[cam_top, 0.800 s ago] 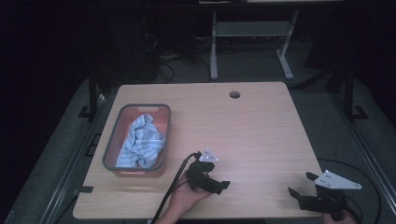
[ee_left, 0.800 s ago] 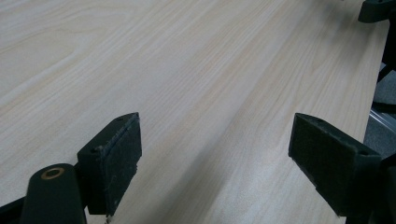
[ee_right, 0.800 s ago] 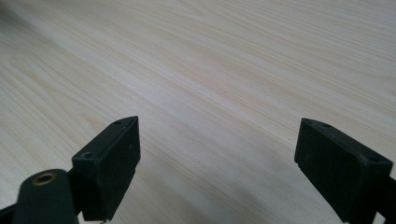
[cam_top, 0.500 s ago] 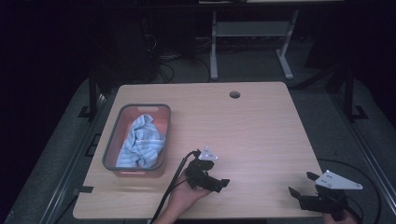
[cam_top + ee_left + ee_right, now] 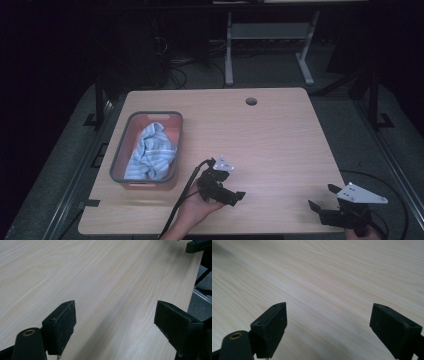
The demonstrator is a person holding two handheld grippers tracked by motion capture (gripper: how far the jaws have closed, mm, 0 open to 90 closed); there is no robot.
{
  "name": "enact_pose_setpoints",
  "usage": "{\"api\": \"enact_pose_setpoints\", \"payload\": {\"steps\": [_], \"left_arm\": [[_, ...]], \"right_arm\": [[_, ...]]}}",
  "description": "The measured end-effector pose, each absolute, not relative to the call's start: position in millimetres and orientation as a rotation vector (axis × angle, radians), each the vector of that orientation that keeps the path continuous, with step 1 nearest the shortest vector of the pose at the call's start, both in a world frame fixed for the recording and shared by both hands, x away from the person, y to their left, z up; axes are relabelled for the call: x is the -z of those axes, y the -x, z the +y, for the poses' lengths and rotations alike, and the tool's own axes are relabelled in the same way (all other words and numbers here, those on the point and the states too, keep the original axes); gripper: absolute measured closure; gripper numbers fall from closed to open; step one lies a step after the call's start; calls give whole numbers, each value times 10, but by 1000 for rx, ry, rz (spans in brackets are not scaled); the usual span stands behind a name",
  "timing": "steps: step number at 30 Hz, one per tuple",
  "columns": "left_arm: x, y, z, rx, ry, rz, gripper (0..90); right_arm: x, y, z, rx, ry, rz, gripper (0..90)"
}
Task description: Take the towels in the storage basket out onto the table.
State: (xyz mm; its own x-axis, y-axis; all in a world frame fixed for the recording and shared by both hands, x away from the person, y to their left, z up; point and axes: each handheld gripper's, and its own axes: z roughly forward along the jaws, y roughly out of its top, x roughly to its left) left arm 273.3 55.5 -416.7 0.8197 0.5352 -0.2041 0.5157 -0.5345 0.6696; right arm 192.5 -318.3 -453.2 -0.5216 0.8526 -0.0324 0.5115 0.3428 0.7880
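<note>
Wooden table (image 5: pixel 280 140), both grippers (jaws apart)

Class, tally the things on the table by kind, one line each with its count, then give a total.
Basket: 1
Striped cloth, inside the basket: 1
Handheld grippers, left gripper and right gripper: 2
Total: 4

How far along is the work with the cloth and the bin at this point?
The striped cloth lies bunched inside the grey bin at the table's left side, so that part looks done or not yet begun. Nothing is in hand: the left gripper and right gripper both sit open and empty near the front edge. What remains can't be told from this moment.
</note>
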Motion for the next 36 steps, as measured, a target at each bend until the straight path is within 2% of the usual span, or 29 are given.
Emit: {"api": "enact_pose_setpoints", "payload": {"steps": [28,36], "left_arm": [[3789,-2895,608,20,-2242,774,174],[3638,-3010,679,-14,-2264,791,174]], "right_arm": [[4506,-1860,-3135,-1063,-1186,2153,137],[4502,-1864,-3131,-1064,-1189,2156,137]]}}
